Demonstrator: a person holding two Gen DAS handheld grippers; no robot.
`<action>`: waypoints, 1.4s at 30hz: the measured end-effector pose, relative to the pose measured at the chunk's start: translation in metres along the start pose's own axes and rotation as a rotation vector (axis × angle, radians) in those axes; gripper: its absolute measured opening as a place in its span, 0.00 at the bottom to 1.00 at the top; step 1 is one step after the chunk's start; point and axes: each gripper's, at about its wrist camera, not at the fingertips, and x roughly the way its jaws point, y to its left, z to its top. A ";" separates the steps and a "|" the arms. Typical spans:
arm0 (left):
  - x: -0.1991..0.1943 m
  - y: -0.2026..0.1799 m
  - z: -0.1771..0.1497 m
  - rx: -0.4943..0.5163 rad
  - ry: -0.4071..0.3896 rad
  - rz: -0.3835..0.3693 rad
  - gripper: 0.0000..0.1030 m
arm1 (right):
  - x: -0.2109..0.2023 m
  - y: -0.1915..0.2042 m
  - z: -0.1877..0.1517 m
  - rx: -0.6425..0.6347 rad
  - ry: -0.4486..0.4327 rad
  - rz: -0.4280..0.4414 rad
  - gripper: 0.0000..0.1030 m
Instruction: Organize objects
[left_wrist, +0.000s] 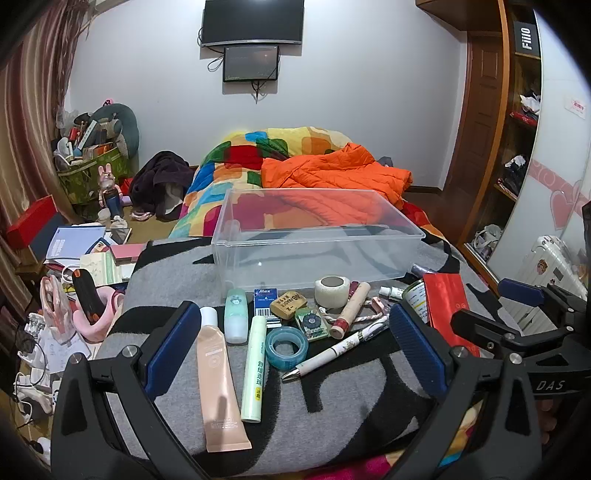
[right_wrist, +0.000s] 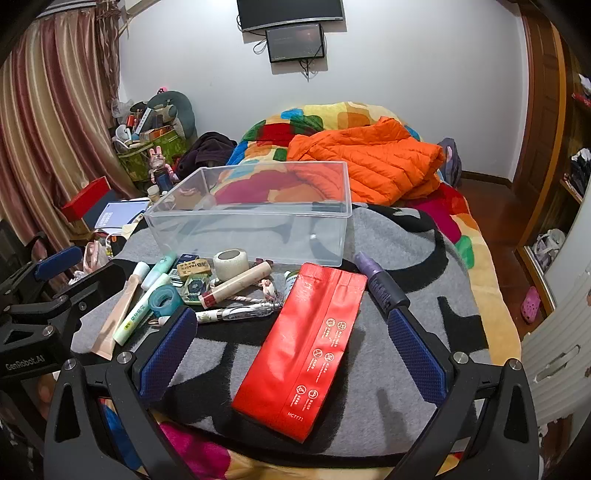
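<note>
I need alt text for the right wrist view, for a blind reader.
An open right claw hovers over a red pouch on a grey blanket. Behind it stands an empty clear box, with small toiletries and stationery to its left.

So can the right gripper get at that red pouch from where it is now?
Probably yes. The red pouch lies flat on the grey blanket, right ahead of the open right gripper, nothing on top. The purple bottle lies close beside it.
</note>
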 end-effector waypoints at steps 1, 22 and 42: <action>0.000 0.000 0.000 -0.001 0.002 -0.001 1.00 | 0.000 0.001 0.000 0.000 0.001 0.001 1.00; 0.001 -0.002 0.001 -0.008 0.013 -0.012 1.00 | -0.002 0.006 -0.002 -0.001 -0.003 0.003 1.00; 0.008 0.035 -0.008 -0.088 0.048 -0.020 0.77 | 0.003 -0.001 0.000 0.046 -0.002 -0.041 1.00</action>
